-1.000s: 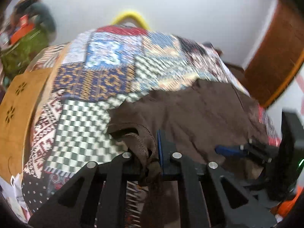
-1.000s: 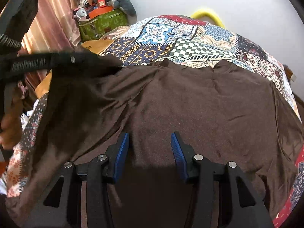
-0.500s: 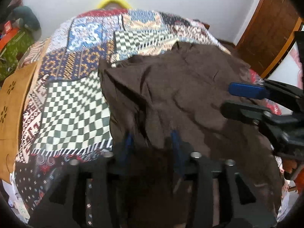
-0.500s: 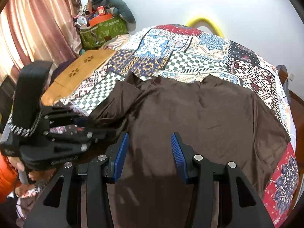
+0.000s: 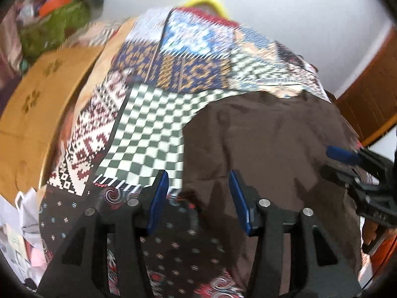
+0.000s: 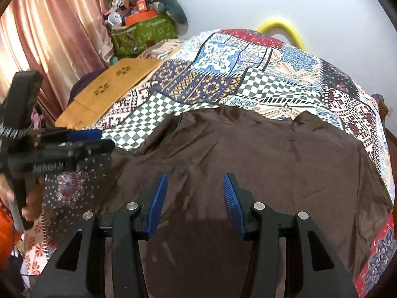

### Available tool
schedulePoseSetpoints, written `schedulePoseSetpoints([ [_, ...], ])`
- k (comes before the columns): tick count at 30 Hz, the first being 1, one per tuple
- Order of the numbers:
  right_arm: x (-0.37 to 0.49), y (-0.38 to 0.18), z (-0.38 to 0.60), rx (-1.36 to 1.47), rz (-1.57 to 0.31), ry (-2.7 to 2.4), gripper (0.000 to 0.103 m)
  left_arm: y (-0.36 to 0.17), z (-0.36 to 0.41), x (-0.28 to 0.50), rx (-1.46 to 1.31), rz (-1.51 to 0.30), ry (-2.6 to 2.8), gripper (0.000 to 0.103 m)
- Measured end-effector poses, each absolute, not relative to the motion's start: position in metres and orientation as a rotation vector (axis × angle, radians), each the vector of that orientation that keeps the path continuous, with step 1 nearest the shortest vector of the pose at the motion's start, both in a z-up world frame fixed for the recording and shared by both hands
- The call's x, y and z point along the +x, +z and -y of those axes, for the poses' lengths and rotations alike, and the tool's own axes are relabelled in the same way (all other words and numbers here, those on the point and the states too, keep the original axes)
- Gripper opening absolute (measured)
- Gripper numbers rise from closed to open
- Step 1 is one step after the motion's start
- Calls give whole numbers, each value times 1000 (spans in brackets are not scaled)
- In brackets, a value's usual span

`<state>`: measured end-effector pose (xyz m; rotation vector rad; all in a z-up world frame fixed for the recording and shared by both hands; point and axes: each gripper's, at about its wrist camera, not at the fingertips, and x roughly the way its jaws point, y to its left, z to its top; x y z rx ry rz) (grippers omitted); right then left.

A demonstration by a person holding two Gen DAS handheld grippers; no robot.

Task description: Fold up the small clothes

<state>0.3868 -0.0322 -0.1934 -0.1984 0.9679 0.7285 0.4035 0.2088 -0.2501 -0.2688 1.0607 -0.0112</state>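
Note:
A dark brown shirt (image 6: pixel 260 159) lies spread on the patchwork bedspread (image 6: pixel 218 74), with loose creases on its left side. In the left wrist view the shirt (image 5: pixel 268 144) fills the right half. My left gripper (image 5: pixel 198 193) is open and empty over the shirt's left edge, and it also shows in the right wrist view (image 6: pixel 84 140) at the left. My right gripper (image 6: pixel 193 193) is open and empty above the shirt's near part, and it also shows in the left wrist view (image 5: pixel 347 161) at the right.
A tan wooden board (image 6: pixel 109 89) lies along the bed's left side. A green bag with toys (image 6: pixel 144 32) stands in the far left corner by pink curtains (image 6: pixel 49 39). A yellow hoop (image 6: pixel 280 28) is behind the bed. A wooden door (image 5: pixel 372 94) is at the right.
My left gripper let go of the brown sleeve, opened, and drew back to the left. The shirt settled flat on the bed. My right gripper stayed open and pulled back a little.

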Motion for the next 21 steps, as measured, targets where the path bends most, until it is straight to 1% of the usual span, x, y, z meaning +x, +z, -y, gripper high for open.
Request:
schedulePoseSetpoints([
  [8, 395, -222, 23, -241, -1013, 707, 44, -293, -251, 449, -437, -1141, 24, 50],
  [12, 395, -221, 25, -238, -1006, 720, 44, -314, -246, 469, -512, -1212, -51, 50],
  [17, 395, -224, 23, -235, -999, 729, 46, -322, -223, 481, -450, -1237, -79, 50],
  [19, 394, -224, 22, -233, -993, 730, 48, -322, -223, 479, -471, -1212, -108, 40],
  [21, 393, -224, 21, -235, -990, 729, 50, -325, -224, 479, -518, -1199, -156, 16],
])
